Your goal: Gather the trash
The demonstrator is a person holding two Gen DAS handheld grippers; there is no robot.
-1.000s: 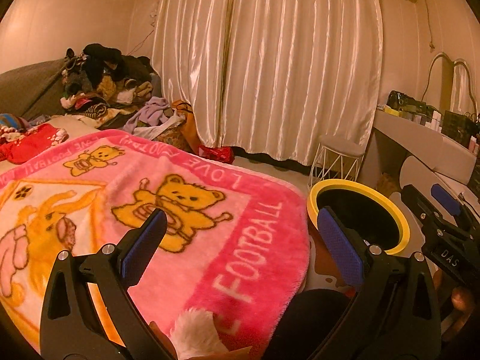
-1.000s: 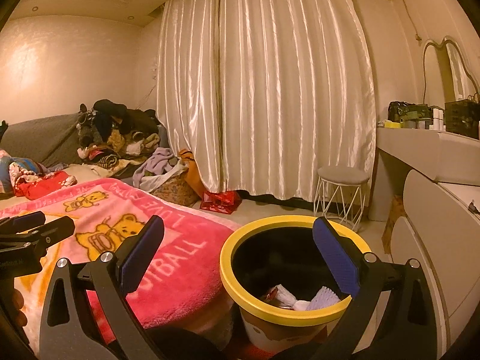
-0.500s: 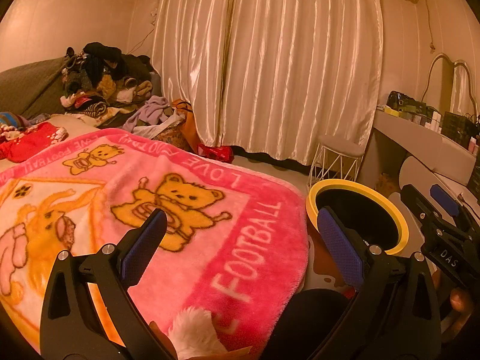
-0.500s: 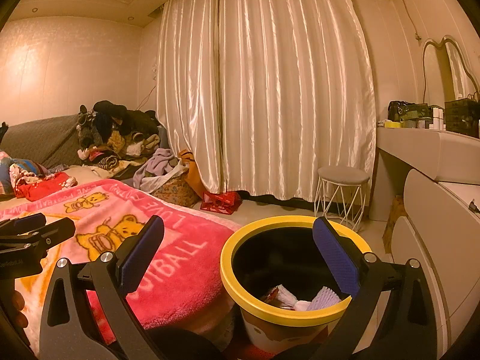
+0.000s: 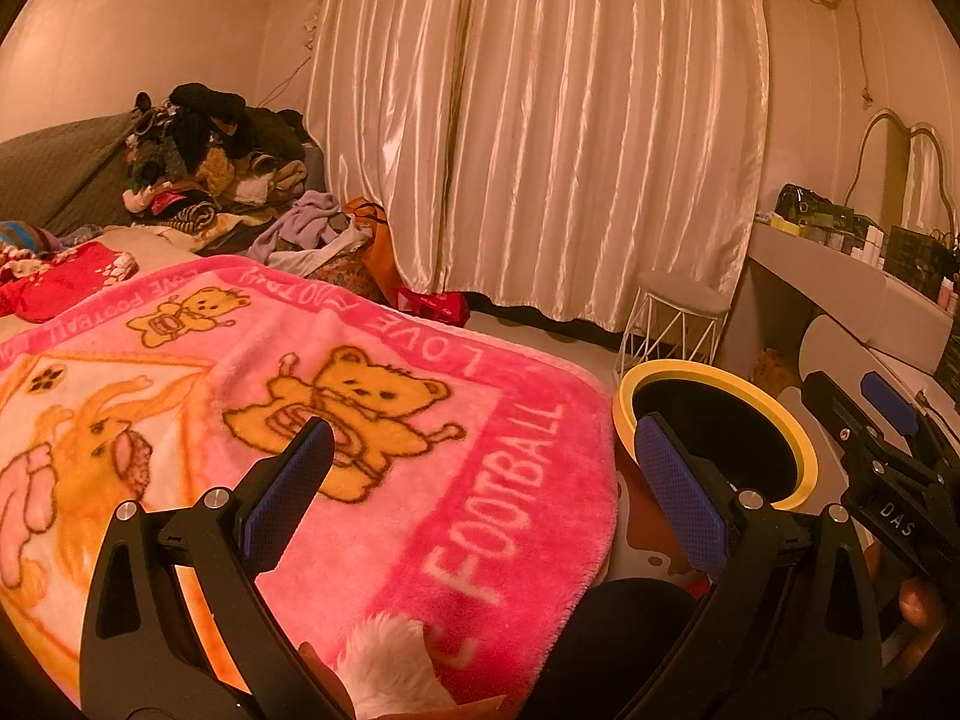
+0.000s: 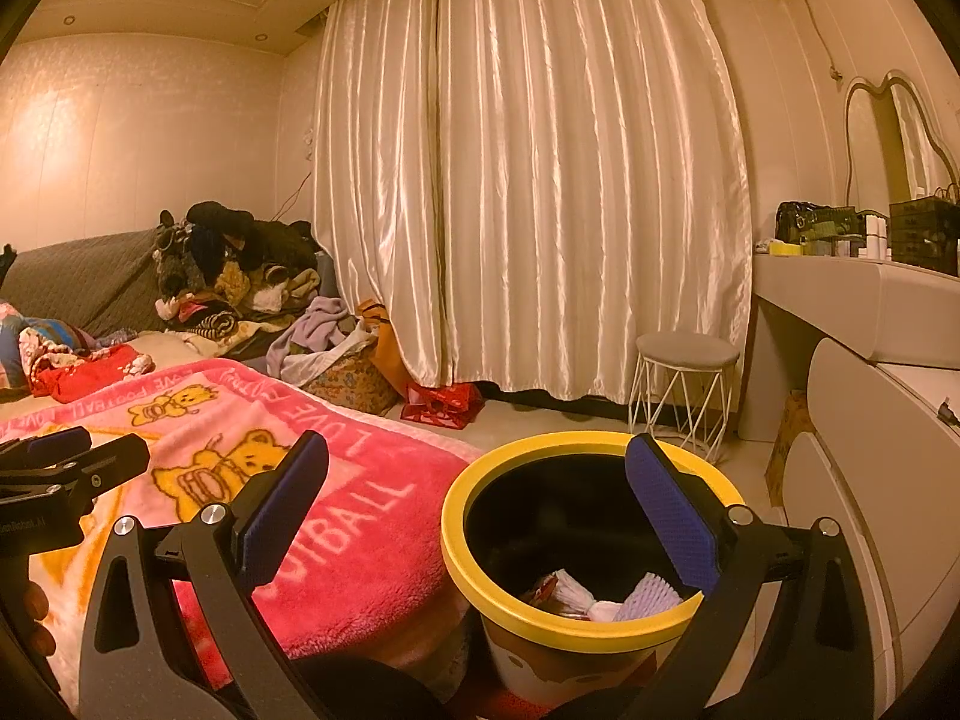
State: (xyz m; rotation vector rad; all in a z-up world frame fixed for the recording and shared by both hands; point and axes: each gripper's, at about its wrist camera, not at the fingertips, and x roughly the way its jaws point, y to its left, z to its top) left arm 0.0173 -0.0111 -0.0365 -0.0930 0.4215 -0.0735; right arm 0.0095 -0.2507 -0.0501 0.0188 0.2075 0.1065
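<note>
A yellow-rimmed trash bin (image 6: 456,546) stands on the floor beside the bed, holding crumpled white and lilac trash (image 6: 600,597). My right gripper (image 6: 477,510) hovers open just above and in front of the bin, nothing between its blue pads. The same bin (image 5: 804,456) shows at the right of the left wrist view. My left gripper (image 5: 480,498) is open over the pink teddy-bear blanket (image 5: 372,420), holding nothing. The right gripper (image 5: 888,462) appears at the far right of that view, and the left gripper (image 6: 72,462) pokes in at the left of the right wrist view.
A clothes pile (image 6: 240,276) sits at the bed's far end by the cream curtain (image 6: 528,180). A wire-legged stool (image 6: 684,390) and a red bag (image 6: 444,402) stand on the floor. A dressing table (image 6: 870,312) with a mirror runs along the right.
</note>
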